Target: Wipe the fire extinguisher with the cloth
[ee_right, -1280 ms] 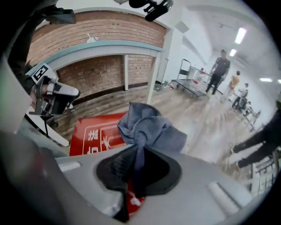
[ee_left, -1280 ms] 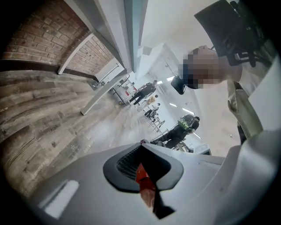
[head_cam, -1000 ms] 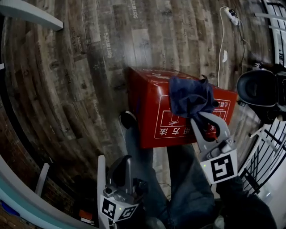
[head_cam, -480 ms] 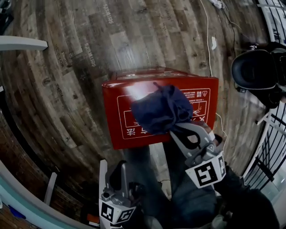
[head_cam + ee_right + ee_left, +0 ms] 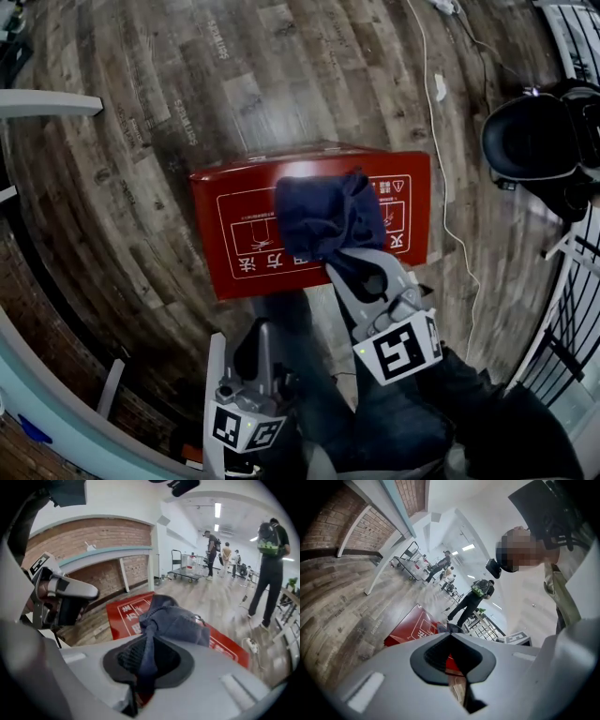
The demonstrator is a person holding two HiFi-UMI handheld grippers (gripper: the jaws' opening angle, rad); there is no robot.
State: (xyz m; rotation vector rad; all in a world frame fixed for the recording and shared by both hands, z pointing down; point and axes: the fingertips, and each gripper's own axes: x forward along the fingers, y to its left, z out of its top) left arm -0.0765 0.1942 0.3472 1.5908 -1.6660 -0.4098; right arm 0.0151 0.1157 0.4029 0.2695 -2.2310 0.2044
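The red fire extinguisher box (image 5: 234, 234) lay on the wooden floor (image 5: 141, 141) at the centre of the head view. The dark blue cloth (image 5: 323, 216) rested bunched on the top face of the box, right of its centre. The right gripper (image 5: 343, 267) entered from the lower right with its jaws clamped on a fold of the cloth; the right gripper view showed the fabric (image 5: 173, 620) running down between the pads. The left gripper (image 5: 261, 330) stood at lower centre-left, apart from the box, its jaws closed together with nothing between them. A white cable (image 5: 436, 122) ran across the floor at the upper right.
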